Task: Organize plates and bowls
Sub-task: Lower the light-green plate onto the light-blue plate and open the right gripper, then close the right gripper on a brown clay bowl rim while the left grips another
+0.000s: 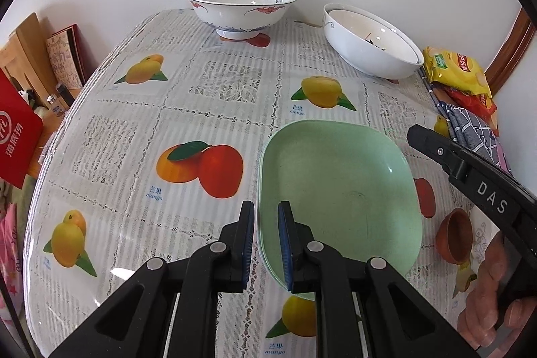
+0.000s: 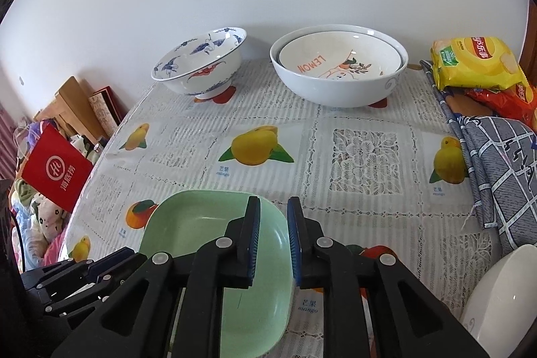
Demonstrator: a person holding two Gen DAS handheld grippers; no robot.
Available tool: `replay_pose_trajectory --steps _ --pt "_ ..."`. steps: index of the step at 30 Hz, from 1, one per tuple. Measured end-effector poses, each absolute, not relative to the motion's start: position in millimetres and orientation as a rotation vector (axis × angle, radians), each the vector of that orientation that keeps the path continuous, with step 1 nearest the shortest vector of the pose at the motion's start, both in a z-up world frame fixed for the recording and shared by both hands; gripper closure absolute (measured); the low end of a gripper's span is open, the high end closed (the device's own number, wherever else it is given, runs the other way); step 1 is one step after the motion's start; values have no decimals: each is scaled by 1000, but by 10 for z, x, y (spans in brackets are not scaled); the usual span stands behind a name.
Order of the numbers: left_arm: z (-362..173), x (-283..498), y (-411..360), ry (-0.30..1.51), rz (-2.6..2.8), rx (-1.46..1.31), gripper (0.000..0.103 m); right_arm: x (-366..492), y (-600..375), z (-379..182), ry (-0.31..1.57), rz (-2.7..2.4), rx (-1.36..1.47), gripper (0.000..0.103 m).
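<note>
While the red bag (image 2: 55, 171) hung off the desk's left edge, the left tool (image 1: 266, 237) stood with its jaws parted astride the left rim of the green plates (image 1: 339, 190), one pad outside and one inside, neither clearly pressing on it. In the left wrist view that rim showed a double edge, so it looked like two square plates nested together on the desk (image 1: 188, 109) near its front. Farther back stood the blue-patterned bowl (image 1: 241, 7), and to its right the white bowl (image 1: 369, 47) with a smaller lemon bowl (image 2: 339, 59) nested inside it. The right tool (image 2: 272, 240) hovered over the right edge of the green plates, jaws apart and holding nothing. A small brown cup (image 1: 454, 235) lay just beside the plates on the right, and another white dish (image 2: 500, 294) sat at the near right corner; snack bags (image 2: 476, 62) and a checked cloth (image 2: 496, 163) lined the right side.

To do the step well, I judged that the left tool should close squarely on the rim, catching both edges, then lift level so the inner plate would not slide, keeping clear of the cup.
</note>
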State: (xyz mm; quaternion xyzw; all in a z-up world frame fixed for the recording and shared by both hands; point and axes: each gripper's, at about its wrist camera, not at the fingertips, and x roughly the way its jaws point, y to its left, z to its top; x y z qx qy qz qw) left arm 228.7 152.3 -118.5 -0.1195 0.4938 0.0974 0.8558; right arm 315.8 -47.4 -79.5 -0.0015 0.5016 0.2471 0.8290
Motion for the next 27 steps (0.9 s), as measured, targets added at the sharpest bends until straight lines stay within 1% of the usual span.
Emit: replay_pose_trajectory --steps 4,6,8,11,12,14,15,16,17,18,22,24,27 --pt "-1100 2222 1456 1022 191 -242 89 3030 -609 -672 1049 511 -13 83" --pt "-1051 2184 1399 1014 180 -238 89 2952 -718 -602 1043 494 -13 78" --pt "-997 2150 1326 1006 171 -231 89 2874 -858 -522 1031 473 -9 71" --pt "-901 2095 1182 991 147 -215 89 2767 -1087 -404 1013 430 -6 67" --pt "-869 2077 1132 986 140 -210 87 2738 -1169 -365 1007 413 -4 67" --pt "-809 2044 1020 977 124 -199 79 2677 -1351 -283 991 375 0 67" --pt "-777 2026 954 969 115 -190 73 2635 -1465 -233 982 350 0 66" --pt "-745 2006 886 961 108 -180 71 2597 -1568 -195 975 326 2 64" --pt "-717 1987 818 954 100 -173 71 2571 -1652 -167 970 307 6 61" --pt "-689 1972 747 948 87 -166 70 2526 -1776 -125 964 285 14 59" --pt "-608 1921 469 929 39 -133 61 2407 -2158 -29 958 227 32 56" --pt "-583 1906 337 922 27 -121 57 2321 -2359 19 942 177 29 55" --pt "-564 1897 171 920 6 -119 57 2202 -2634 67 922 124 37 55"
